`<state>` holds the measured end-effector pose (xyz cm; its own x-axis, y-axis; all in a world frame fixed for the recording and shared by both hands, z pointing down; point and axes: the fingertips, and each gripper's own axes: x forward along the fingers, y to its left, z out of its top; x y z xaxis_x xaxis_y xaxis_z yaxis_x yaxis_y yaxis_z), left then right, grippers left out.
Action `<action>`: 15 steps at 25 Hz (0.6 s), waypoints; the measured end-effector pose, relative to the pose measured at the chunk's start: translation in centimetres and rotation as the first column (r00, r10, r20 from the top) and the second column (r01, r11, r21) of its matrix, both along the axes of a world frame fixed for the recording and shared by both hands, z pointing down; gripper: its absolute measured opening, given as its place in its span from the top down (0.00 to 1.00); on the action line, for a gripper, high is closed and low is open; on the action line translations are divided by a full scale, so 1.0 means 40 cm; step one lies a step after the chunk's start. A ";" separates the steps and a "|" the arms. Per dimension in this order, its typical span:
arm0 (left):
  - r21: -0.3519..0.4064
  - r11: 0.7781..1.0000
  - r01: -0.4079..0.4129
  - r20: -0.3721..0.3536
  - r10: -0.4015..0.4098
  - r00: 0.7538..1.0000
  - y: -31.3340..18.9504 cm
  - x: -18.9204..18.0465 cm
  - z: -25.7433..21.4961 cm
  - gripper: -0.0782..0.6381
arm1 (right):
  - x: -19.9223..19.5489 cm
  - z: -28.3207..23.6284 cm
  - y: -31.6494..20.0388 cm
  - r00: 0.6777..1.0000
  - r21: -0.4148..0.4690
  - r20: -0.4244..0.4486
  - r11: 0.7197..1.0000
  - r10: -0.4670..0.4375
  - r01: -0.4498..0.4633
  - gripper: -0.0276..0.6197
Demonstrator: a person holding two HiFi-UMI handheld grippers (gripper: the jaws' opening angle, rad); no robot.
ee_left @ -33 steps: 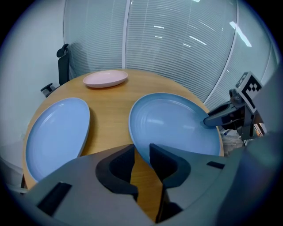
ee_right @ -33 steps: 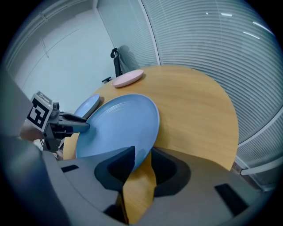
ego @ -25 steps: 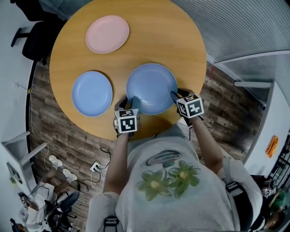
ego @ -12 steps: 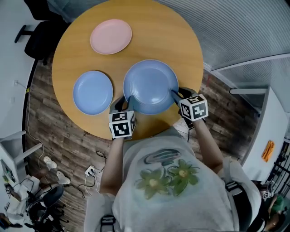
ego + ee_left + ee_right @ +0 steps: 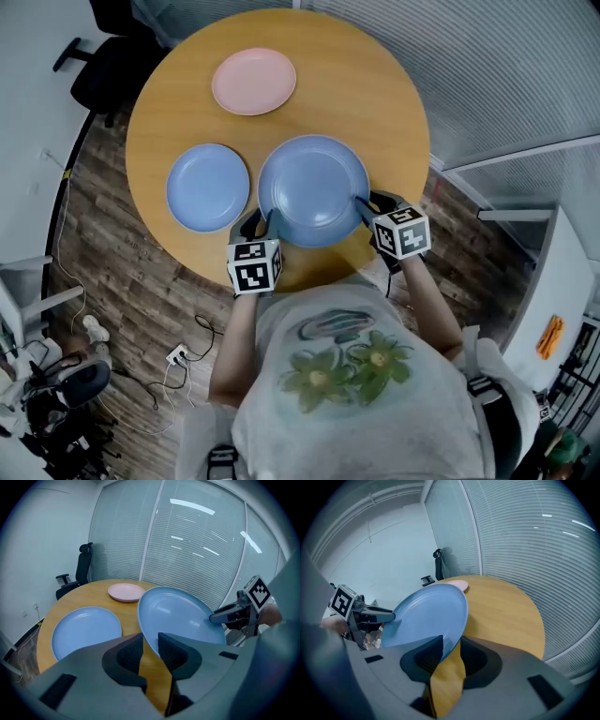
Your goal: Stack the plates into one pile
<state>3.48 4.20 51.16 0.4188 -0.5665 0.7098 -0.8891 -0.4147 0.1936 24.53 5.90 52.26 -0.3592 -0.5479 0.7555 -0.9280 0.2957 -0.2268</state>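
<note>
Both grippers hold the big plate (image 5: pixel 314 187) above the near part of the round table (image 5: pixel 375 103). The left gripper (image 5: pixel 150 641) has its fingers (image 5: pixel 172 649) shut on the plate's near-left rim, with only the thickness of the rim between them. The right gripper (image 5: pixel 451 646) grips the near-right rim the same way, its fingers pressing on either side of the edge. In the head view the two marker cubes sit at the plate's lower corners, just over the table's near edge.

The big plate is blue and shallow. It is off the wood, and in the right gripper view it stands tilted, its far rim raised against the wall behind. In the left gripper view the other gripper's fingers show clamped on the opposite rim.

A smaller blue plate (image 5: pixel 208 187) lies flat on the table to the left, just beside the big plate's left edge as seen from above. A pink plate (image 5: pixel 254 81) lies flat near the far edge, well apart from both blue ones. No plate rests on another.

A black chair (image 5: pixel 103 80) stands on the floor beyond the far left of the table, and slatted blinds (image 5: pixel 201 541) cover the glass wall behind.
</note>
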 end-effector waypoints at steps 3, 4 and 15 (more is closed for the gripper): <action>-0.002 0.999 0.037 0.003 -0.037 0.999 0.013 -0.043 0.001 0.73 | -0.041 -0.001 -0.010 0.999 0.002 0.001 0.999 -0.039 0.039 0.75; -0.003 0.999 0.051 0.004 -0.051 0.999 0.016 -0.060 0.001 0.73 | -0.058 0.000 -0.015 0.999 0.003 0.001 0.999 -0.053 0.053 0.75; -0.012 0.976 0.216 0.027 -0.216 0.976 0.021 -0.286 0.012 0.73 | -0.289 0.010 -0.093 0.976 0.004 0.003 0.976 -0.216 0.216 0.75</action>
<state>-7.98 5.04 51.65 0.2693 -0.6309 0.7276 -0.9621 -0.2098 0.1742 12.96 2.17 52.67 -0.4723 -0.4601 0.7518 -0.8413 0.4898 -0.2287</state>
